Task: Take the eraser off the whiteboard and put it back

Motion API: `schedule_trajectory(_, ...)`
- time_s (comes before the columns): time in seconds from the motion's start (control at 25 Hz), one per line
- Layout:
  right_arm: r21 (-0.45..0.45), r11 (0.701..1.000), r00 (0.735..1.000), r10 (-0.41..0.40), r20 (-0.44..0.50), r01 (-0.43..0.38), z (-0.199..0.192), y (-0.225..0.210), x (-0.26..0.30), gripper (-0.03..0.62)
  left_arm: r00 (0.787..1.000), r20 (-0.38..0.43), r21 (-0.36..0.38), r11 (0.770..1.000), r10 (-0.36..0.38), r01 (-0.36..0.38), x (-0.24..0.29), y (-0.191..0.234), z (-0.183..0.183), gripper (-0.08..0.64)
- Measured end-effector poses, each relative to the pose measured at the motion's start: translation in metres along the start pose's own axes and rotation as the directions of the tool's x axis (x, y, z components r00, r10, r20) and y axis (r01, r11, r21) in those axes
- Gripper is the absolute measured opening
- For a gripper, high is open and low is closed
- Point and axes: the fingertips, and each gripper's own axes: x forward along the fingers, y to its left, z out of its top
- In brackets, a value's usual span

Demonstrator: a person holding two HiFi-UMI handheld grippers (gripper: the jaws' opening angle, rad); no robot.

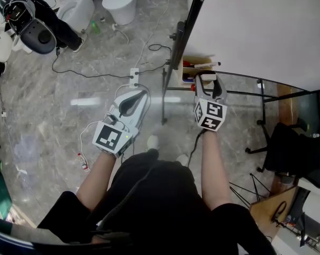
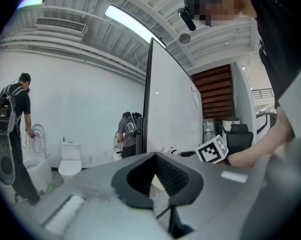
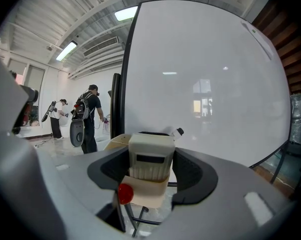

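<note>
The whiteboard (image 1: 255,25) stands ahead on the right and fills the right gripper view as the whiteboard (image 3: 205,84). A whitish block eraser (image 3: 150,151) sits between the jaws of my right gripper (image 3: 151,166), whose pads press on both its sides. Just below it is a cream marker box (image 3: 140,191) with a red cap (image 3: 125,194). In the head view my right gripper (image 1: 208,84) is at the board's ledge beside the marker box (image 1: 194,68). My left gripper (image 1: 133,101) hangs over the floor, its tips together and empty, as the left gripper (image 2: 155,156) view confirms.
Cables and a power strip (image 1: 133,77) lie on the marble floor. The board's stand leg (image 1: 163,97) rises between my grippers. A black chair (image 1: 293,147) stands at the right. A person with a backpack (image 1: 27,15) and toilets (image 1: 120,1) are at the far left.
</note>
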Motion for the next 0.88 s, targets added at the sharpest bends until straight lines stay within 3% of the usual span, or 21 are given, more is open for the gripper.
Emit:
schedule_trajectory(0.32, -0.043, 0.999, 1.0, -0.006, -0.021, 0.005, -0.001, 0.002, 0.001, 0.281, 1.0, 0.006, -0.001, 1.0, 0.002, -0.002, -0.001, -0.001, 0.0, 0.005)
schedule_trajectory(0.88, -0.029, 0.999, 1.0, 0.013, 0.0, -0.013, 0.008, 0.001, -0.011, 0.313, 1.0, 0.023, 0.006, 1.0, 0.008, -0.008, -0.008, -0.009, 0.005, 0.005)
